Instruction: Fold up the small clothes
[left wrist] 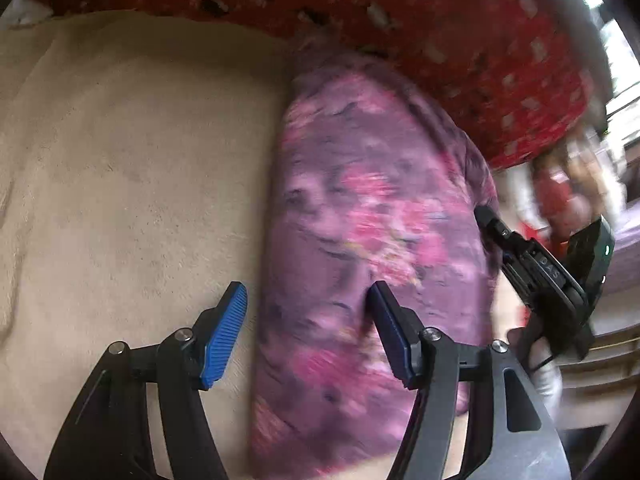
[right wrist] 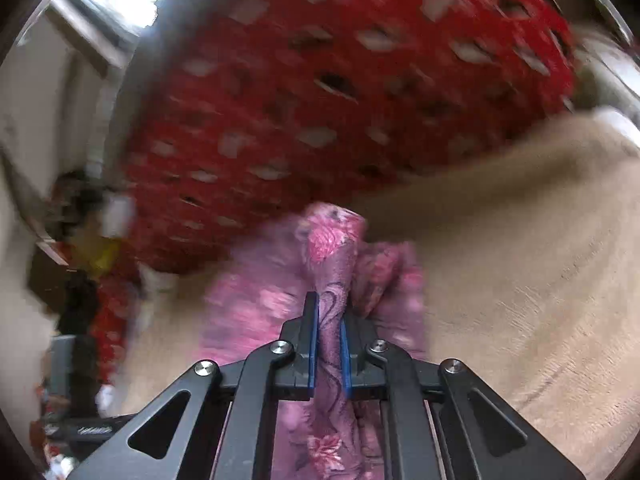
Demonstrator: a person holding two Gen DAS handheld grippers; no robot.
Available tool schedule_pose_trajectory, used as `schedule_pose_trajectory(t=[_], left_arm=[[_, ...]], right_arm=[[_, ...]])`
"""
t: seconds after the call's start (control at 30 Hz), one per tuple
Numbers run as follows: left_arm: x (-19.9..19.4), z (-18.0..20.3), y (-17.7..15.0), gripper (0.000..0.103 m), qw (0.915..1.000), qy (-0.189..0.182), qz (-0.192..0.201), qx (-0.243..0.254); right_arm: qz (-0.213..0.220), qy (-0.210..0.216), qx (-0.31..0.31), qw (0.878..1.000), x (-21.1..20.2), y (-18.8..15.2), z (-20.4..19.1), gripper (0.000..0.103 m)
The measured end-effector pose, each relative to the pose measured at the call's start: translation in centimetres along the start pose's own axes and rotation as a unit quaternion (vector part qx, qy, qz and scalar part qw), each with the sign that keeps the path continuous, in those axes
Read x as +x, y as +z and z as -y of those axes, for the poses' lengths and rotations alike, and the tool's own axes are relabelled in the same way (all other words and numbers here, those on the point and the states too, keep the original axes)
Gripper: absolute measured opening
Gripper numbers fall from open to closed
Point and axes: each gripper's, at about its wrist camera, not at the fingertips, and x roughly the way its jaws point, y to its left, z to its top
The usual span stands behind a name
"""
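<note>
Garment: a purple-and-pink floral piece lying lengthwise on the beige cover, its far end just beside the red basket. In the left wrist view it already forms a long narrow strip, which suggests a first lengthwise fold is done.

Right gripper: jaws nearly closed, blue pads pinching a bunched ridge of the garment, which rises between them toward the basket. In the left wrist view the same gripper meets the cloth at its right edge.

Left gripper: jaws wide and empty, straddling the strip's left edge; one pad over the cover, the other over the cloth. Whether either touches is unclear.

Step in hand, as judged: an end or edge has been seized for the next fold. The next move calls for carrying the pinched cloth over the rest without dragging the strip, while the left gripper pins or grips the near part.

Writing: the letters "DAS" show on the right gripper's body in the left wrist view. No other label is readable; both views are blurred.
</note>
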Motion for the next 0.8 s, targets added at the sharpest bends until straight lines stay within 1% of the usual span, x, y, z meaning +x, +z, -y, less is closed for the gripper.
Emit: schedule_pose_trajectory(t=[0.03,0.07,0.13,0.17,0.23,0.27,0.3,0.33,0.4,0.47,0.5,0.53,0.57,0.6,0.63,0.67,0.7,0.73,0.77,0.8], left_arm=[[0.6,-0.1,0.0,0.066,1.0,0.001,-0.004,-0.004],[0.3,-0.2,-0.1,0.066,1.0,-0.001,0.001,-0.005],[-0.8,-0.2,-0.3,0.065,0.9999,-0.011,0.002,0.0],[-1.6,-0.3,-0.5,0.065,0.9999,-0.015,0.002,0.003],[-3.5,-0.8,-1.4,0.065,0.9996,-0.027,0.011,0.007],[-4.3,-1.0,-2.1,0.065,0.9993,-0.034,0.015,0.008],[-5.0,-1.3,-2.9,0.065,0.999,-0.04,0.018,0.008],[-5.1,-1.5,-3.5,0.065,0.999,-0.041,0.018,0.006],[-4.8,-1.8,-4.7,0.065,0.9993,-0.038,0.008,0.004],[-3.3,-1.3,-5.5,0.065,0.9996,-0.025,-0.012,0.001],[-2.6,-1.3,-5.8,0.065,0.9995,-0.021,-0.022,-0.002],[-2.1,-1.3,-6.2,0.065,0.9996,-0.015,-0.025,-0.002],[-2.0,-1.2,-6.4,0.065,0.9998,-0.006,-0.019,0.003],[-1.9,-0.8,-6.4,0.065,0.9998,0.001,-0.017,0.007],[-2.0,-0.5,-6.4,0.065,0.9998,0.008,-0.017,0.011],[-2.1,-0.3,-6.4,0.065,0.9996,0.014,-0.02,0.013],[-2.4,-0.2,-6.5,0.065,0.9995,0.016,-0.024,0.013],[-3.0,-0.2,-6.7,0.065,0.9995,0.012,-0.025,0.012],[-3.6,-0.3,-6.9,0.065,0.9997,0.006,-0.021,0.011],[-4.5,-0.5,-7.1,0.065,0.9999,-0.001,-0.011,0.011]], right_arm=[[-0.046,-0.032,0.01,0.998,2.1,-0.6,1.1,0.012],[-0.056,-0.035,0.017,0.998,2.6,-0.9,1.5,0.012],[-0.027,-0.025,0.027,0.999,1.0,-1.0,1.3,0.022],[-0.02,-0.023,0.024,0.999,0.0,-1.2,0.9,0.022],[-0.011,0.006,-0.002,1.0,-2.8,-2.3,0.0,0.023],[-0.009,0.012,-0.011,1.0,-3.9,-2.9,-0.2,0.031],[-0.011,0.017,-0.019,1.0,-5.2,-4.0,-0.4,0.042],[-0.011,0.019,-0.019,1.0,-6.4,-5.1,-0.5,0.045],[-0.016,0.027,-0.009,0.999,-7.9,-7.1,0.1,0.048],[-0.048,0.043,0.025,0.998,-8.2,-9.4,0.4,0.05],[-0.061,0.043,0.033,0.997,-8.0,-10.1,0.7,0.05],[-0.066,0.045,0.027,0.996,-8.2,-10.9,0.6,0.045],[-0.054,0.052,0.01,0.997,-8.5,-11.3,0.4,0.014],[-0.044,0.051,-0.009,0.998,-8.6,-11.7,0.1,0.004],[-0.047,0.007,-0.032,0.998,-7.9,-12.0,0.2,0.003],[-0.061,-0.011,-0.027,0.998,-7.1,-12.3,1.0,0.003],[-0.07,-0.005,-0.01,0.997,-6.7,-12.5,1.6,0.003],[-0.067,0.003,0.01,0.998,-6.9,-12.2,1.8,0.004],[-0.057,0.003,0.011,0.998,-7.5,-12.0,1.4,0.005],[-0.043,0.007,0.005,0.999,-8.2,-11.7,0.7,0.01]])
